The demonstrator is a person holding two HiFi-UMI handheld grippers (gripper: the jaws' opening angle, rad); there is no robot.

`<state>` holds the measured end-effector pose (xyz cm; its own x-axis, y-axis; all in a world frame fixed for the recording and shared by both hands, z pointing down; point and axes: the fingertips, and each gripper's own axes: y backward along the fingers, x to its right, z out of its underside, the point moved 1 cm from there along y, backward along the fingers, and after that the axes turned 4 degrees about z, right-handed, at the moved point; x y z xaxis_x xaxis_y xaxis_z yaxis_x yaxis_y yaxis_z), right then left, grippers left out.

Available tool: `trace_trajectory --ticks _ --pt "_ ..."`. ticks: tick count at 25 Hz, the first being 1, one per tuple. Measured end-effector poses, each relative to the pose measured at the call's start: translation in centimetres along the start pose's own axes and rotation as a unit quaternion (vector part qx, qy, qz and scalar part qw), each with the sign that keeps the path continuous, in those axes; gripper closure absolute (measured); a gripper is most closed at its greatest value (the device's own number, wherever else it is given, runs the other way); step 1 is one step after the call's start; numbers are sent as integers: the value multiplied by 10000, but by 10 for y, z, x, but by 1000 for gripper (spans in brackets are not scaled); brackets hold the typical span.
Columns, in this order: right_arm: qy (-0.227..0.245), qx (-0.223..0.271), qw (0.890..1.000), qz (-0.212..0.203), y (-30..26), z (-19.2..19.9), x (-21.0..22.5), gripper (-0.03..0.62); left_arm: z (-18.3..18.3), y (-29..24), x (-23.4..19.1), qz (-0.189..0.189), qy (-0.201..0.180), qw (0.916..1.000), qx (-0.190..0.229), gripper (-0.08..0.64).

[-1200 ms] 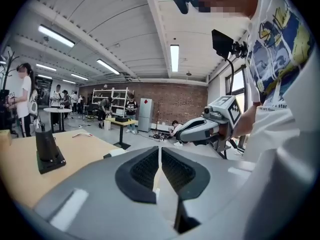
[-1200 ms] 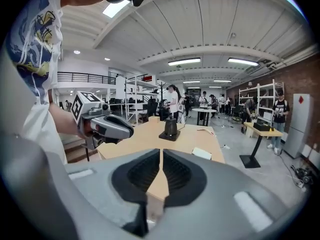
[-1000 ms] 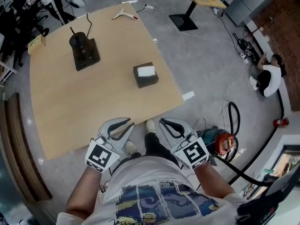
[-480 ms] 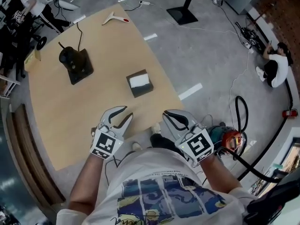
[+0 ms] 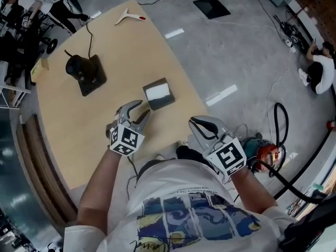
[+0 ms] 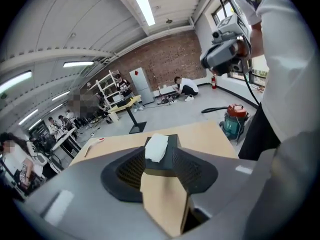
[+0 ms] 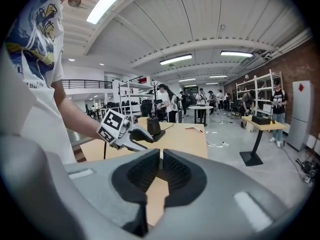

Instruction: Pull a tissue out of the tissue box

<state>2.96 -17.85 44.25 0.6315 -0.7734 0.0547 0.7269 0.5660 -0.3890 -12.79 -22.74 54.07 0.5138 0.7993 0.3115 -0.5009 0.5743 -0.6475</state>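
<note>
White T-shirt, blue print, perhaps a painting; grey left tongs and right tongs carry black-and-white cubes.

Bright ceiling strip lights; fisheye-warped edges, foreground seemingly soft.

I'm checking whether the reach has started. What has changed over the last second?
The left gripper has moved forward over the wooden table toward the black tissue box with its white tissue; its jaws are opening, nothing between them. Nothing was taken hold of. The right gripper remains shut by the table's edge; the box has not moved.
</note>
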Motion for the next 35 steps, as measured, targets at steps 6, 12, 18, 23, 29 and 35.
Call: trace_trajectory --ticks 6,12,18,23,29,35 --pt "95 -39 9999 -49 -3 6 23 583 19 -32 -6 104 -801 9952 -547 365" --pt "-70 -116 9999 -49 -5 9 35 583 38 -52 -13 126 -1435 9846 -991 365" --pt "-40 -200 9998 -79 -5 15 40 583 38 -68 -18 139 -1613 9810 -1071 365" --pt "94 -216 9997 -104 -7 18 44 583 27 -78 -14 266 -1945 9752 -1027 364" --pt "3 -260 9996 -136 -7 18 46 583 9 -87 -7 354 -1815 9792 -833 367" --pt "53 -285 9995 -151 -6 21 49 584 -4 -90 -3 407 -1477 9863 -610 429"
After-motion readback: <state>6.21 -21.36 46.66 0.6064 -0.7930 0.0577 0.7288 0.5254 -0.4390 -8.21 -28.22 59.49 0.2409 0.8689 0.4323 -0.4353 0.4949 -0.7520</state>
